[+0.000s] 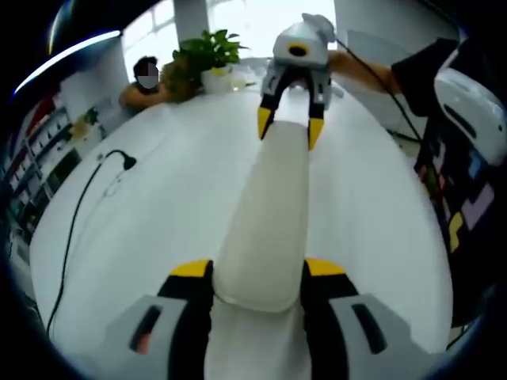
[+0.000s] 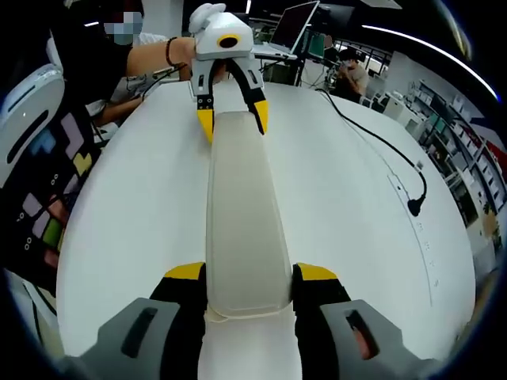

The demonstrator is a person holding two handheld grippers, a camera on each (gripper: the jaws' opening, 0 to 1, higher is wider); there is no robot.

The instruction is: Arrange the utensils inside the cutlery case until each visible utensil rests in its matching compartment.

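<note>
Both my grippers hold the long white case over the table.

My left gripper (image 1: 259, 277) pinches one end of the cutlery case (image 1: 265, 214), and my right gripper (image 2: 249, 281) pinches the other end. The case lies stretched between them above the white table (image 1: 142, 229). A black cable (image 2: 392, 150) lies on the table nearby.

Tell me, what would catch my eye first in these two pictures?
A long white cutlery case stretches across the white table, held at both ends. The right hand-held gripper clamps its near end in the right gripper view, while the left hand-held gripper grips the far end, a person's hand behind it. A black cable lies on the table beside the case.
</note>
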